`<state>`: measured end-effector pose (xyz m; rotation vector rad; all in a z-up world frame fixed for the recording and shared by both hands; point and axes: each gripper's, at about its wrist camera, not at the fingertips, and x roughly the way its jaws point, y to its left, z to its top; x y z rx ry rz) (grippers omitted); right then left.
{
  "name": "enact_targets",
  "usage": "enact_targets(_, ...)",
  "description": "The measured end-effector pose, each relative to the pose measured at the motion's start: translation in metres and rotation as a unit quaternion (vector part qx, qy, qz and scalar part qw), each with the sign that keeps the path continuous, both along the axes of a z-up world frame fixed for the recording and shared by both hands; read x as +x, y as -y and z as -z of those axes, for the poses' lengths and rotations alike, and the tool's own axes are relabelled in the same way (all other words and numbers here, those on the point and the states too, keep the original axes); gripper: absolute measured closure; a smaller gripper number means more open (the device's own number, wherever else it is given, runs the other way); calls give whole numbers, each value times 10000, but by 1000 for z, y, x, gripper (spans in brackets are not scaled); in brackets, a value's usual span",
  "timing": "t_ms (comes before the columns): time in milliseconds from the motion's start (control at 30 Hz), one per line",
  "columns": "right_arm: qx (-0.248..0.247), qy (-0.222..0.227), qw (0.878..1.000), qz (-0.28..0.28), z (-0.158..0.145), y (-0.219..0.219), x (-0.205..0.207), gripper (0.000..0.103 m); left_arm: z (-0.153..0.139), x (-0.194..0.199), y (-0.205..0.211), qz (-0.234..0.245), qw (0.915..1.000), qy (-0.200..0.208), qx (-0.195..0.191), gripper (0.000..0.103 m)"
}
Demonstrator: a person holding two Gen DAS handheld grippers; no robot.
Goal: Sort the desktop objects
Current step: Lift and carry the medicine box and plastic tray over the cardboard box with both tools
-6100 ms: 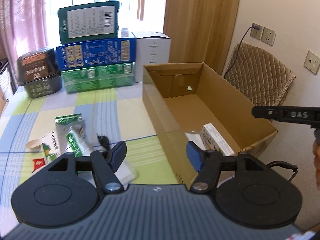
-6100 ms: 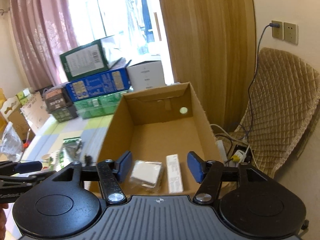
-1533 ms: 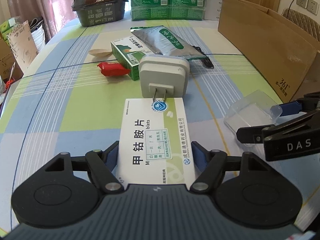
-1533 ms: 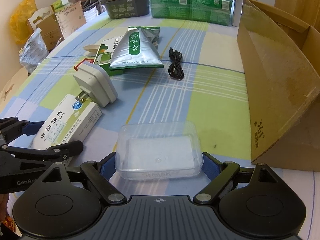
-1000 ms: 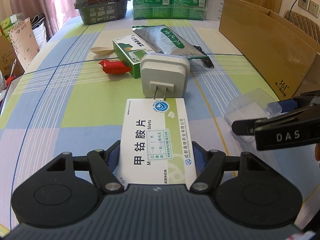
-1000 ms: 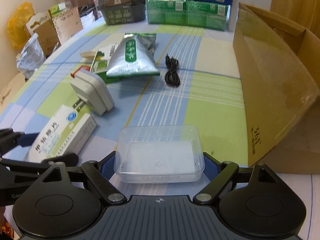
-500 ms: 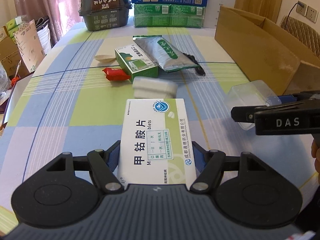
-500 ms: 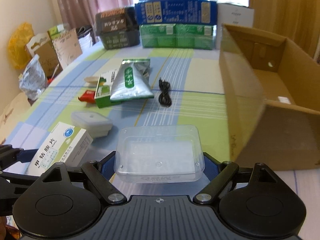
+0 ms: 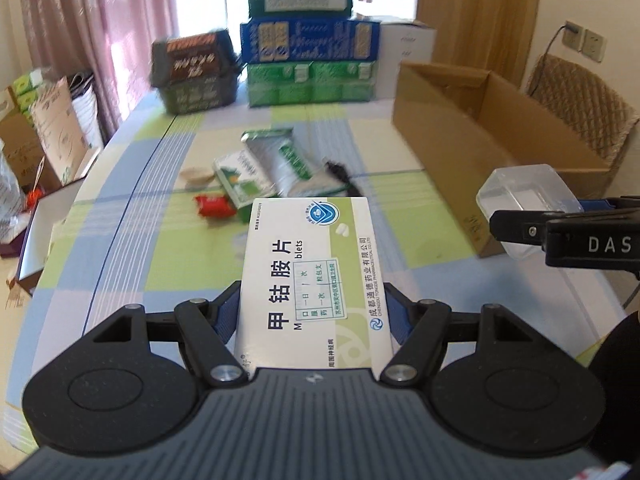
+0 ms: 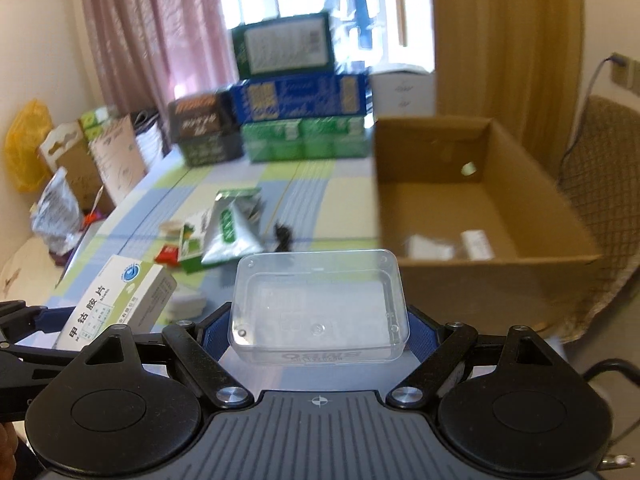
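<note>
1. Above the near edge of the checked tablecloth: left gripper, fingers clamped on a white and green cardboard medicine box, lifted off the cloth.
2. Right gripper: fingers pressed on a clear rectangular plastic box, held up near the open brown cardboard carton at the right edge.

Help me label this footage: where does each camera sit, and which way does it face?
Left wrist: on the left hand-held gripper, facing along its fingers at the held medicine box, table and cardboard box; the right hand-held gripper shows.
Right wrist: on the right gripper, facing the clear plastic case and into the cardboard box; the left gripper shows.
Shared: both held items, cardboard box, silver pouch.
</note>
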<state>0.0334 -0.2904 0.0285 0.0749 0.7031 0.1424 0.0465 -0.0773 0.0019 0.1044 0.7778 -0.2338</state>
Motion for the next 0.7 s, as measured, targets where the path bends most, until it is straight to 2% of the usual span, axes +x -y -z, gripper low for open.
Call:
enact_targets(267, -62, 279, 9984, 495, -34, 54, -8, 20, -35, -1, 56, 528, 9983, 236, -83, 36)
enact_targets(700, -154, 390, 9955, 848, -49, 126, 22, 20, -65, 34, 150, 1179, 9919, 426, -225, 36)
